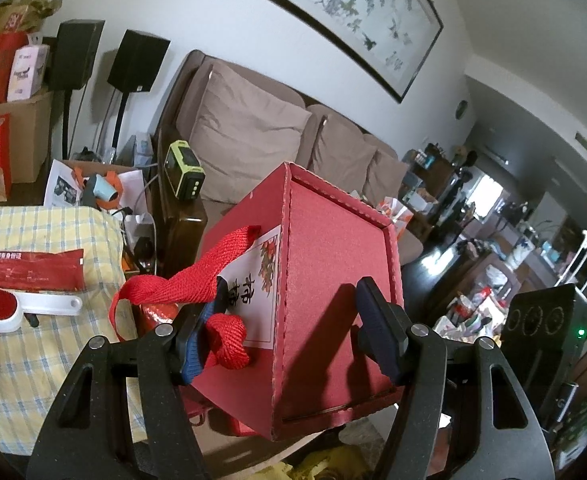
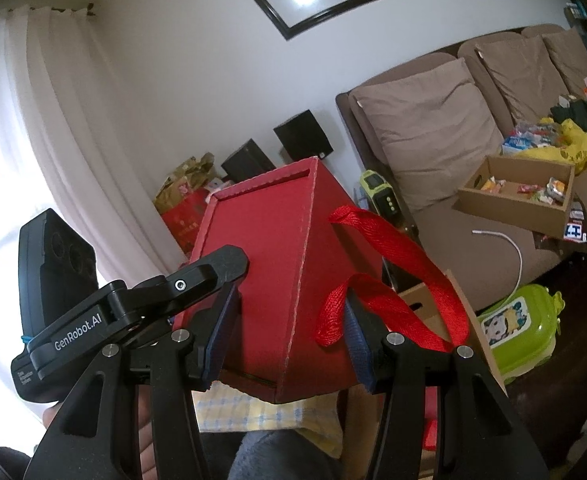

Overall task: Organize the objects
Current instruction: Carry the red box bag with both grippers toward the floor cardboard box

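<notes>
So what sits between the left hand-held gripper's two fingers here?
A corner of the red box, with a loop of its red strap lying against the left finger; shown in the left wrist view.

Wrist views, close, opposite sides of red box [image 1: 333, 292]

Item one, as I see it at 12 o'clock from my left tongs [image 1: 289, 334]: red gift box [image 1: 333, 300], matt textured card, with a coarse woven cloth strap [image 1: 197, 280] and a smooth paper label [image 1: 253, 292]. Tongs: matt black speckled plastic, ribbed blue pads [image 1: 197, 336], bright metal pins. At 9 o'clock, checked cloth [image 1: 53, 232], soft and rumpled.
</notes>
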Action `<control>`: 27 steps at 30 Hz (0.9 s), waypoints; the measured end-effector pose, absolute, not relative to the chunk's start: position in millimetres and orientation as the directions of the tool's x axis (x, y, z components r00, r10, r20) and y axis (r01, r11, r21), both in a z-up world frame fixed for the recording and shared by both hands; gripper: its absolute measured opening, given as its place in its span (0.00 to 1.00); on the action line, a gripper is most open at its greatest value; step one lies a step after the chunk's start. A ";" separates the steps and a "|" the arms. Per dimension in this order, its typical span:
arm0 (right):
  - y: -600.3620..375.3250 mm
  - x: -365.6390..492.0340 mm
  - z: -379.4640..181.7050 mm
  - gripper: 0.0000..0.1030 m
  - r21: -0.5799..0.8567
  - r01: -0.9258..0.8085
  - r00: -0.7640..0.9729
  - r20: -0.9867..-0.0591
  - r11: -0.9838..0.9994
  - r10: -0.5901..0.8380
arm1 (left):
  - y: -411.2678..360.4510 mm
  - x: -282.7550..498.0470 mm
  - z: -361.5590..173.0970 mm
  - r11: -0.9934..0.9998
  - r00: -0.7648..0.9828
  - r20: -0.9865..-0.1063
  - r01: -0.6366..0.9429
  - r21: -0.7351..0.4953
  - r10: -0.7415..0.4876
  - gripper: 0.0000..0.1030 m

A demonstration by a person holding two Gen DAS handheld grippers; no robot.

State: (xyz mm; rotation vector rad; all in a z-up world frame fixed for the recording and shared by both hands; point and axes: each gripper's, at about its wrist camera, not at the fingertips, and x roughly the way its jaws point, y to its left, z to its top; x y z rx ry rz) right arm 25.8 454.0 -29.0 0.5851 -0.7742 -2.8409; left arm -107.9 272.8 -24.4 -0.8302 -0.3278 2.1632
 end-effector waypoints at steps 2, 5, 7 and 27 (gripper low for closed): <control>454.8 24.0 -31.2 0.51 0.515 0.025 -0.911 -0.341 -0.857 -0.231 | 274.2 -108.4 -26.7 -0.666 -0.485 -0.458 -0.575 -0.475 0.745 0.61; 456.2 20.9 -35.6 0.51 0.525 0.014 -0.905 -0.356 -0.851 -0.234 | 276.3 -110.1 -32.0 -0.673 -0.486 -0.468 -0.567 -0.475 0.738 0.61; 457.2 18.1 -37.7 0.51 0.529 0.006 -0.901 -0.365 -0.849 -0.234 | 276.5 -111.8 -35.8 -0.675 -0.481 -0.474 -0.560 -0.481 0.737 0.61; 461.2 -6.5 -78.9 0.51 0.549 -0.062 -0.811 -0.514 -0.834 -0.278 | 278.9 -127.2 -86.4 -0.737 -0.425 -0.602 -0.422 -0.528 0.676 0.60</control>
